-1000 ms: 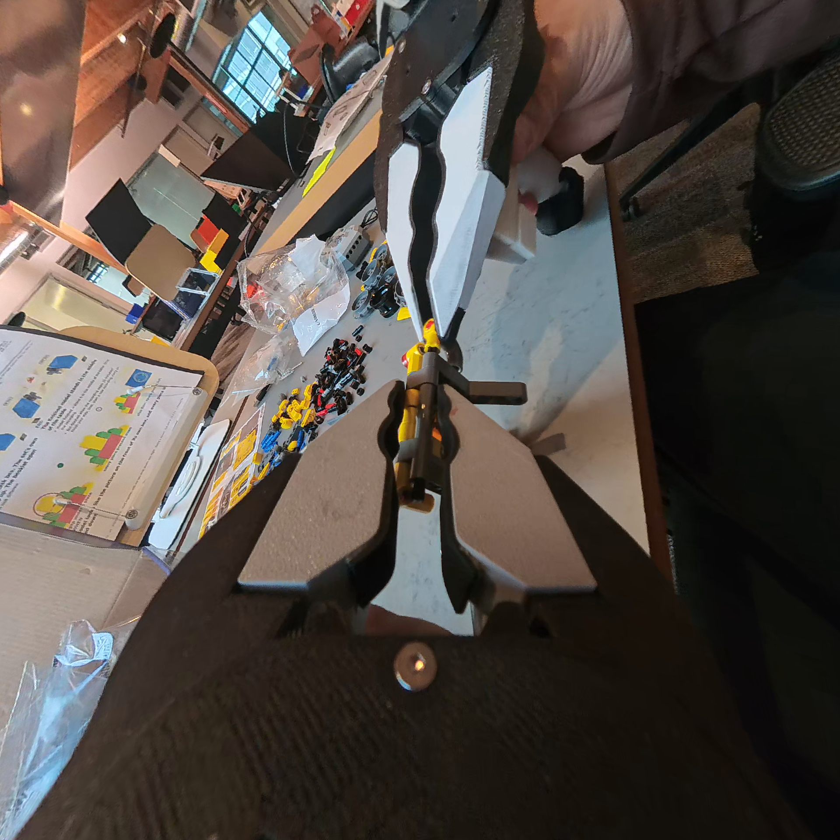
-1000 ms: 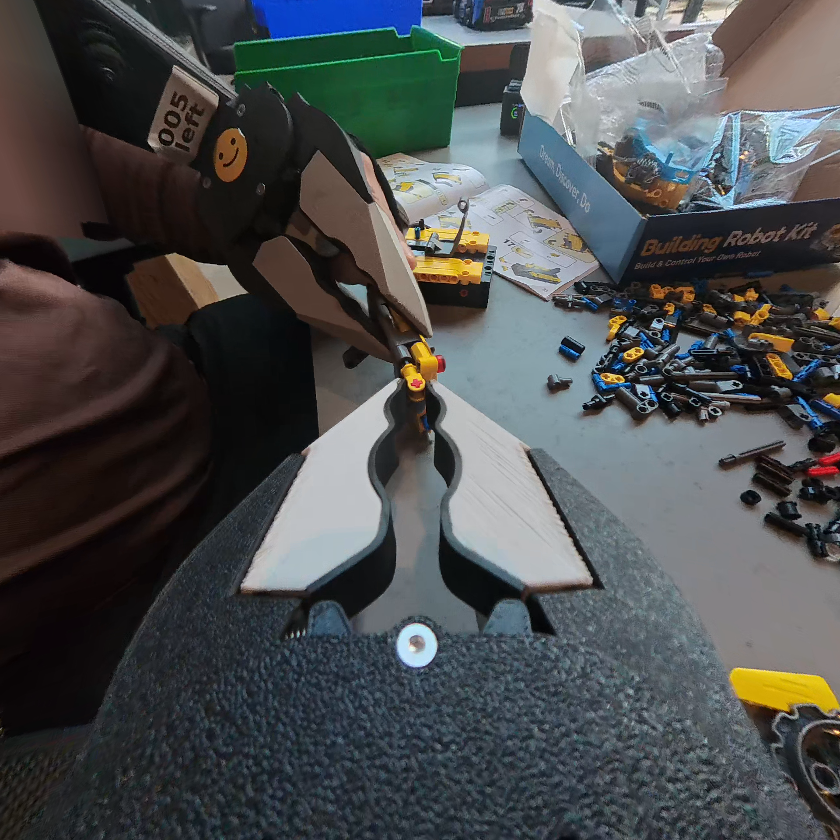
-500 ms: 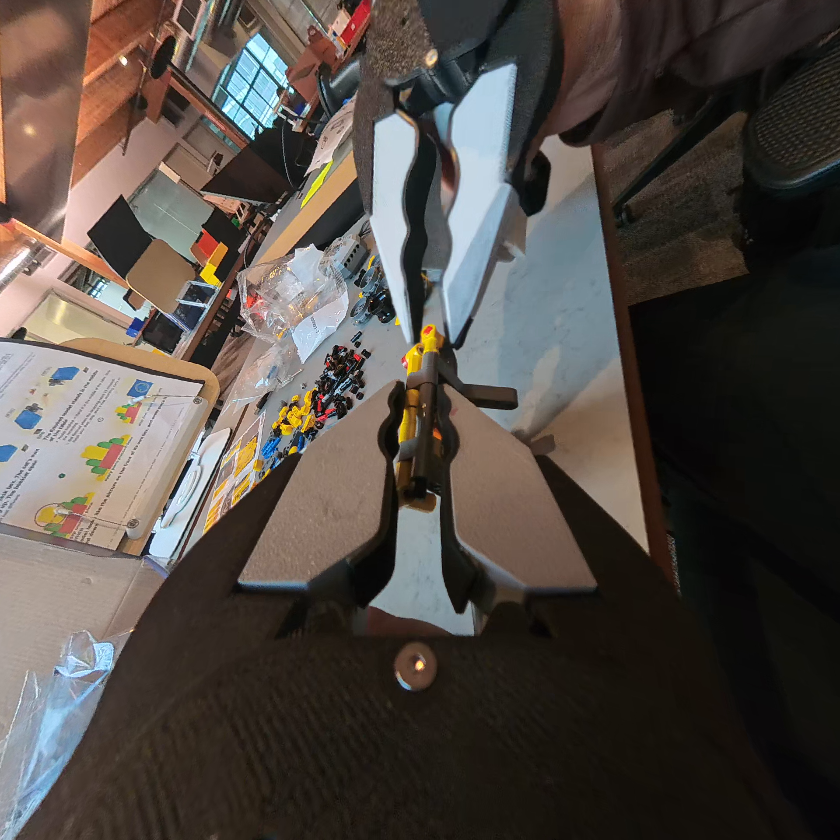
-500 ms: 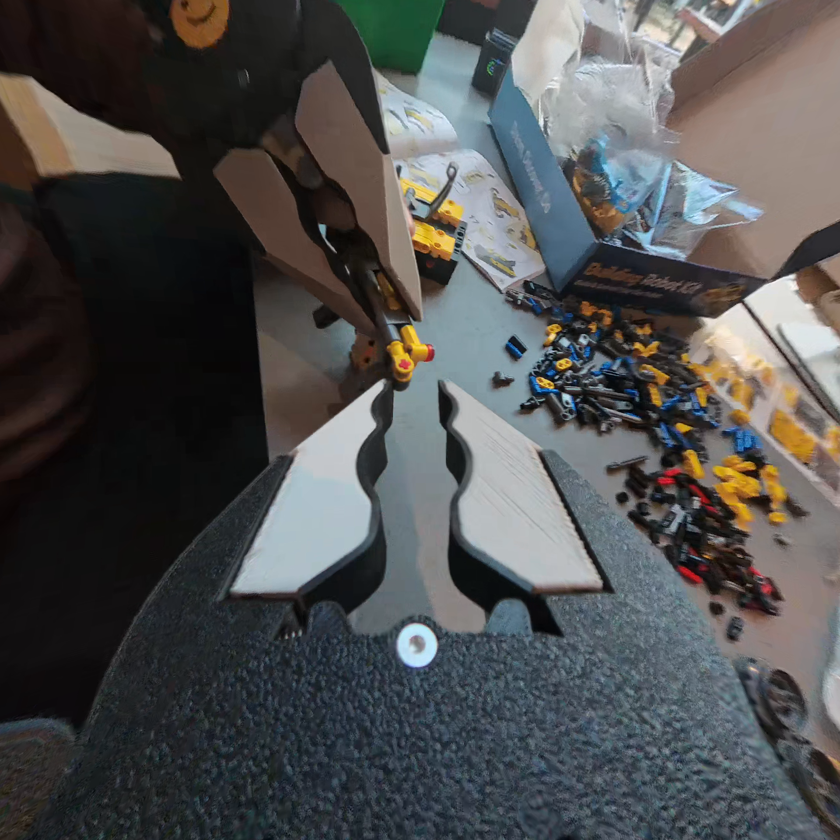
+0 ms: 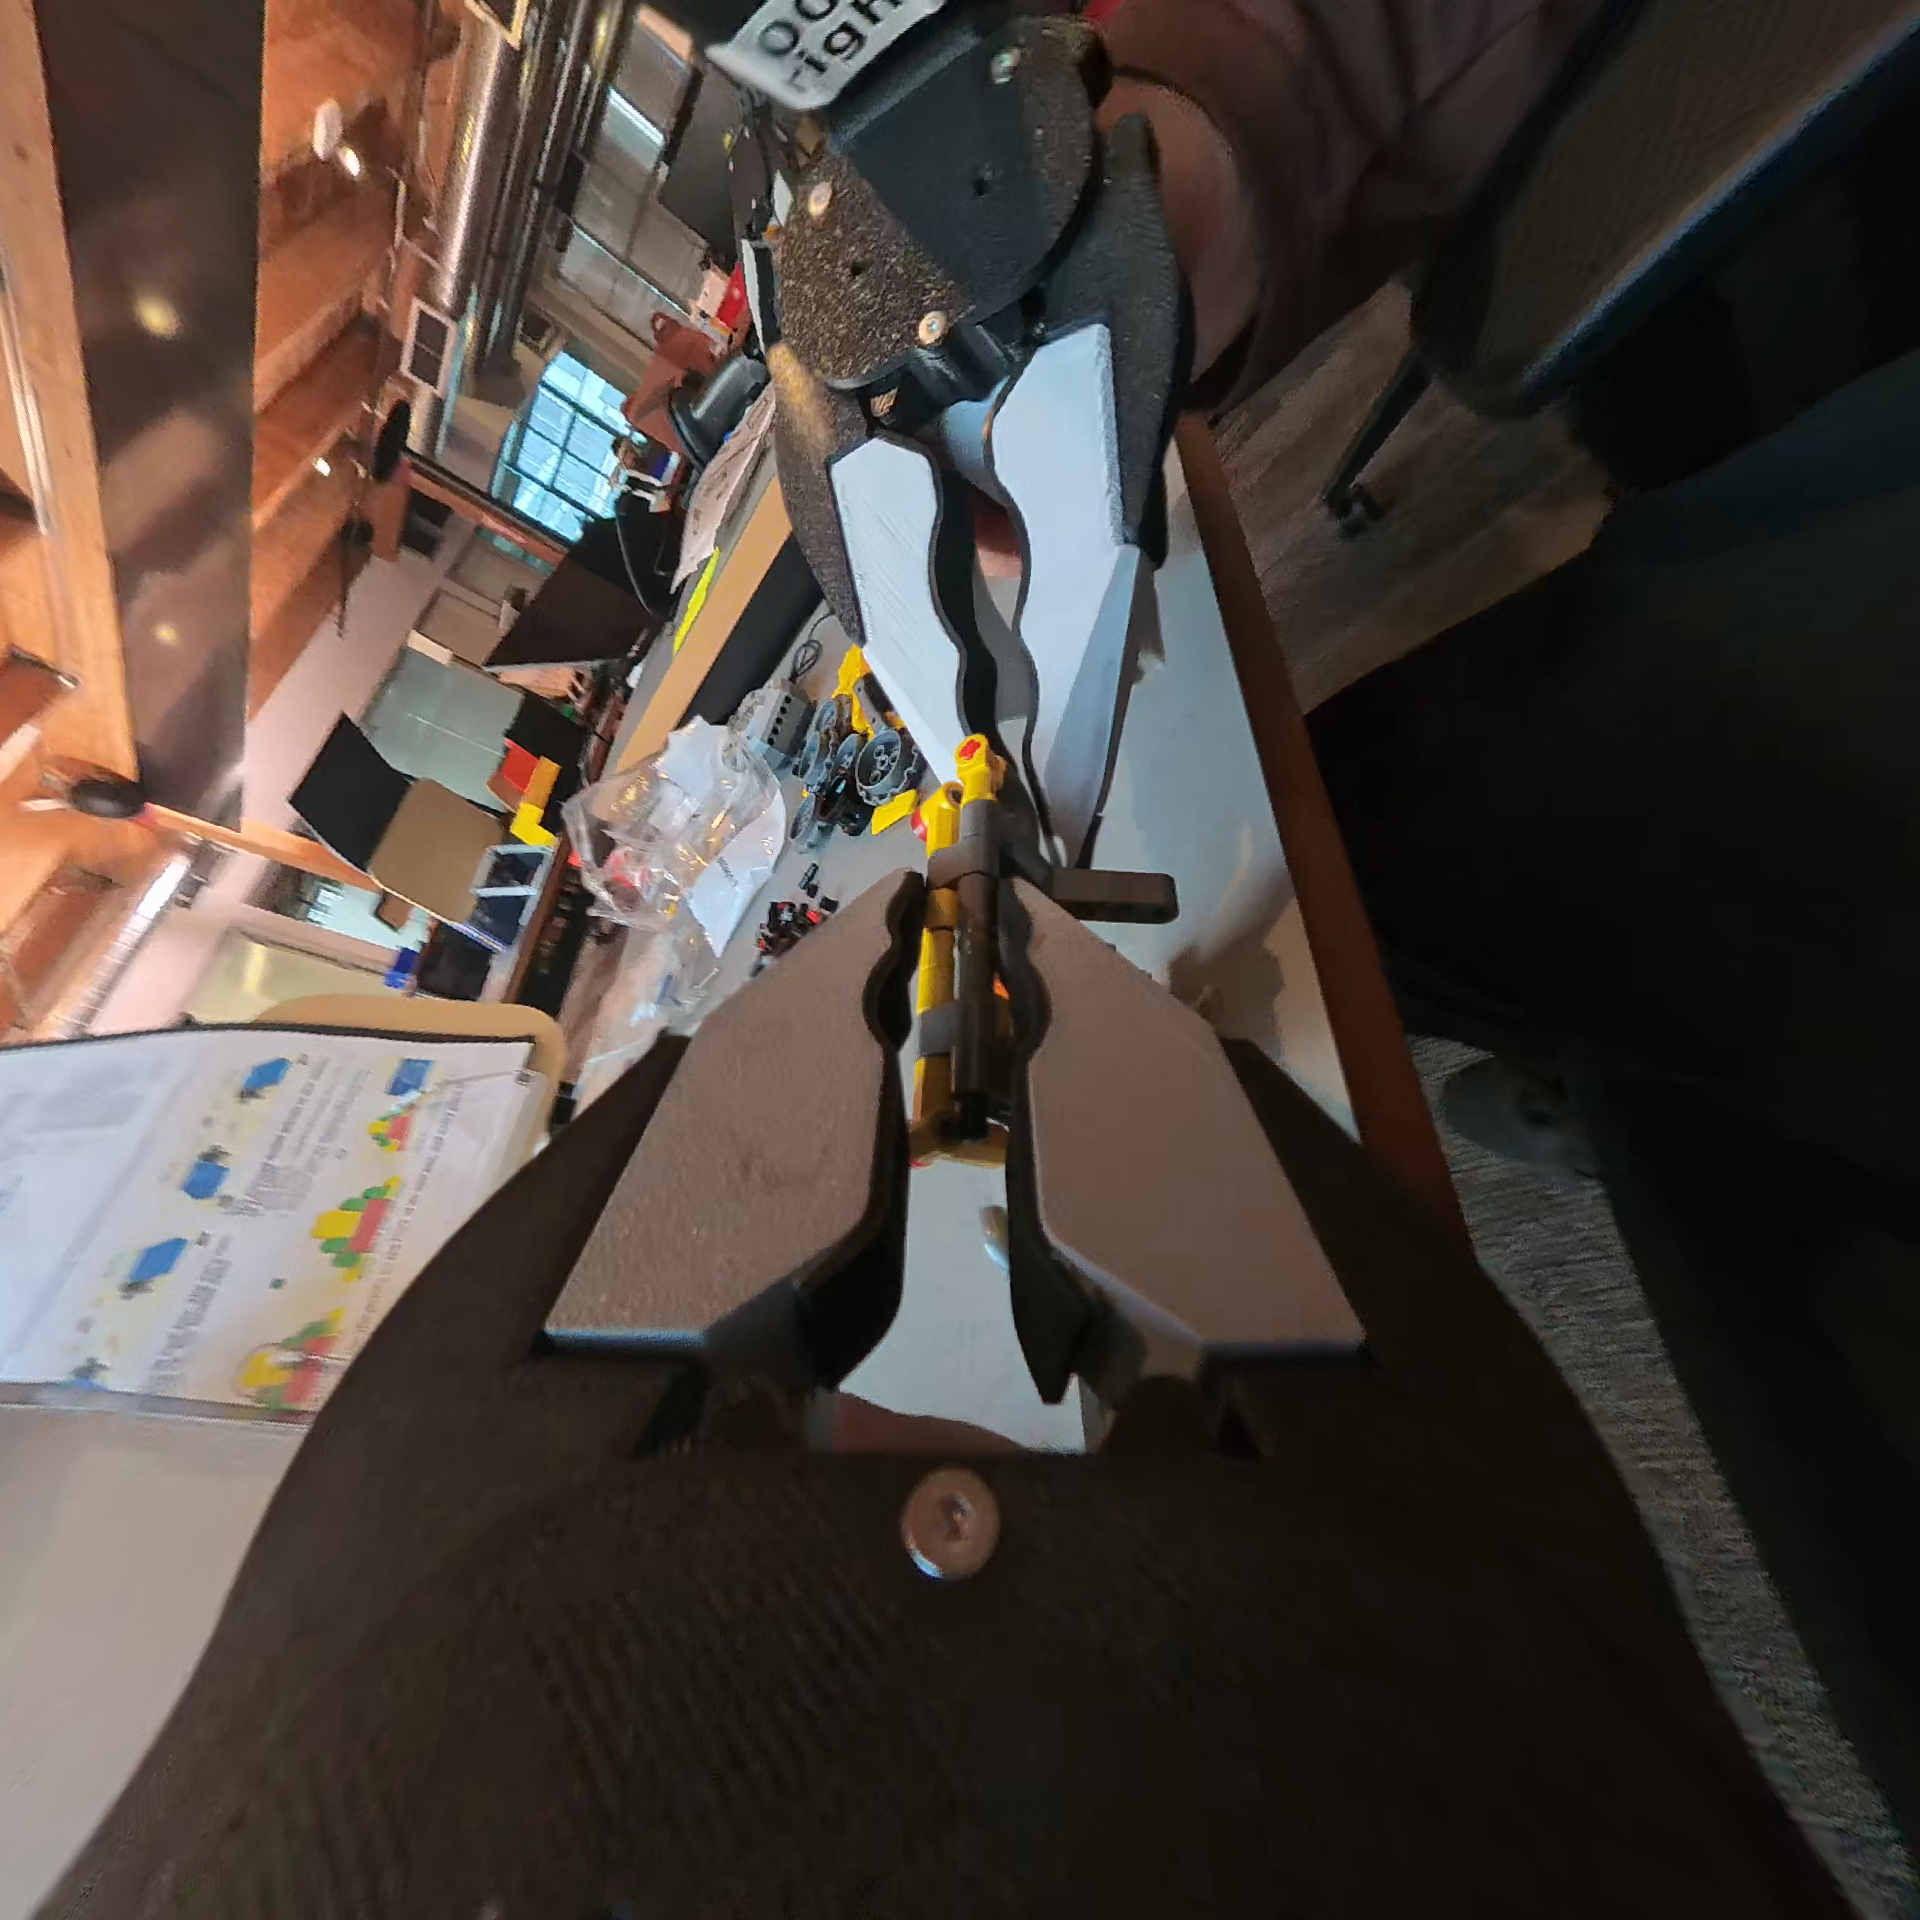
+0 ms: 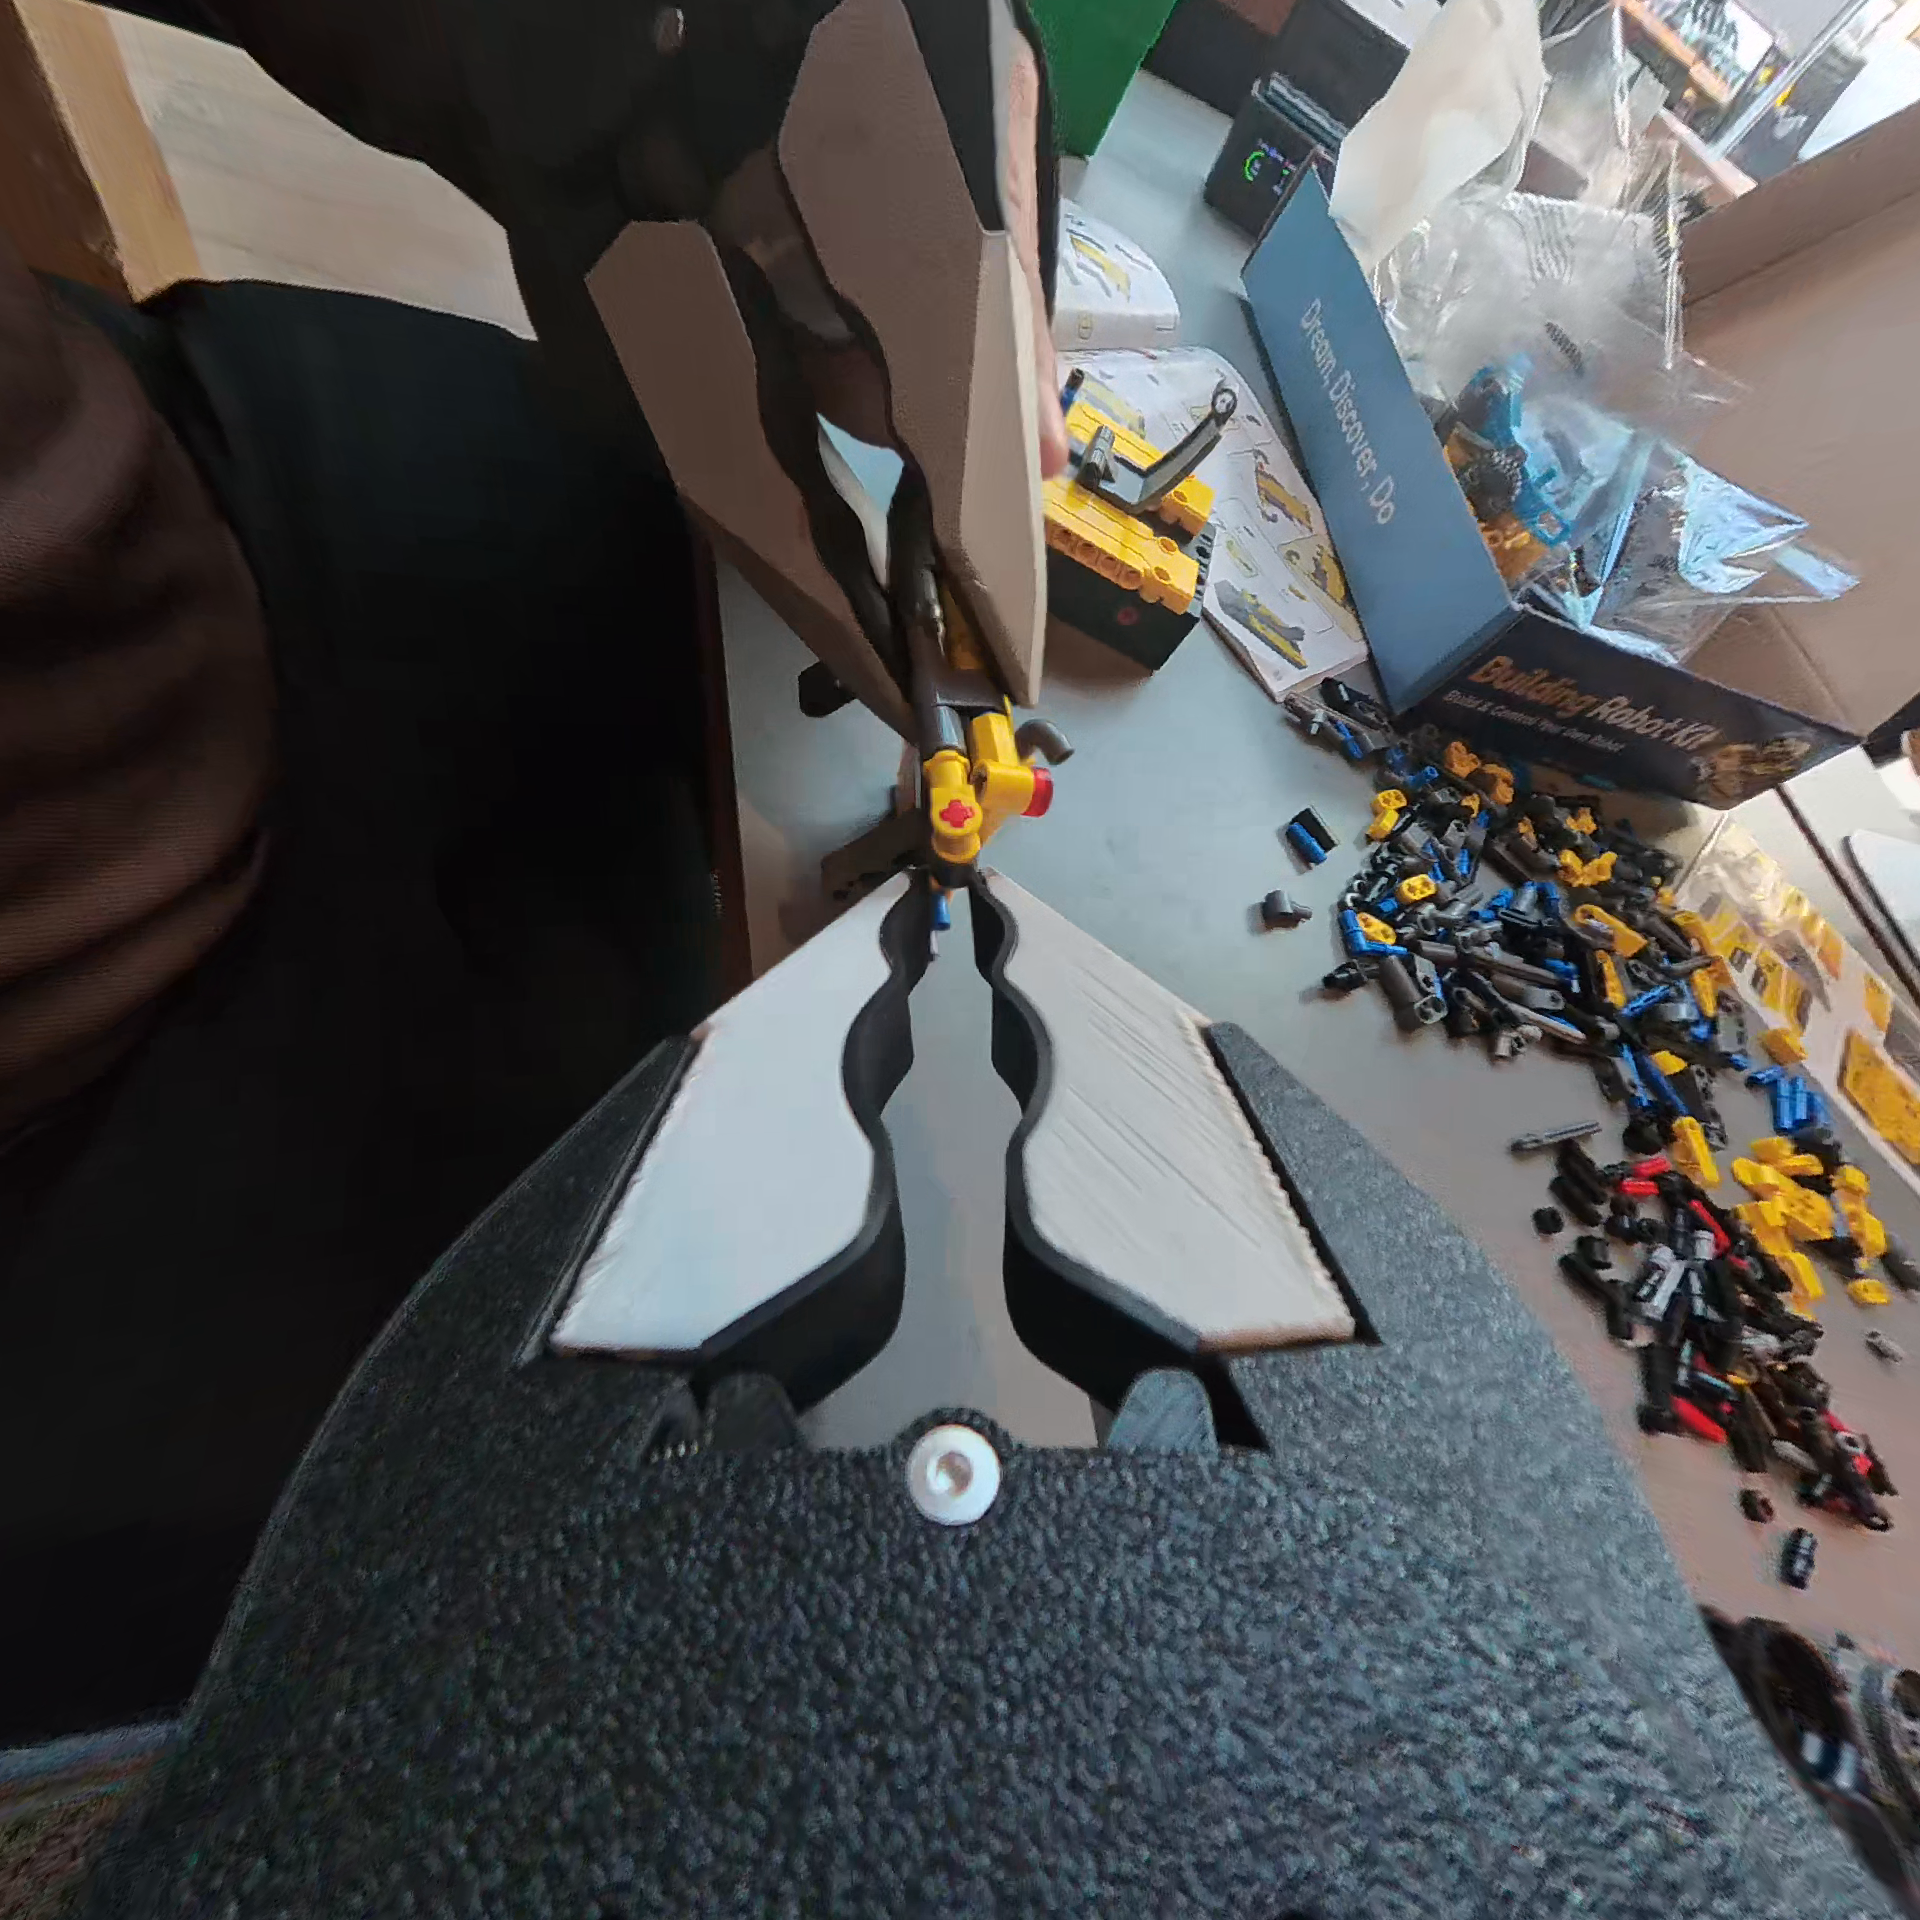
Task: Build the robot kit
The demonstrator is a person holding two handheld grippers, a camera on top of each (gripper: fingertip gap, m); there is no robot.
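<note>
Above the grey bench, the left gripper clamps a yellow-and-black brick assembly. Opposite, the right gripper pinches a small blue pin beneath the assembly's far end; loose bricks lie right.

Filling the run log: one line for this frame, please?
left gripper: shut on yellow-black brick assembly | right gripper: nearly closed at the assembly's yellow end, grip unclear | loose parts pile on table

loose parts pile, blue box
</note>
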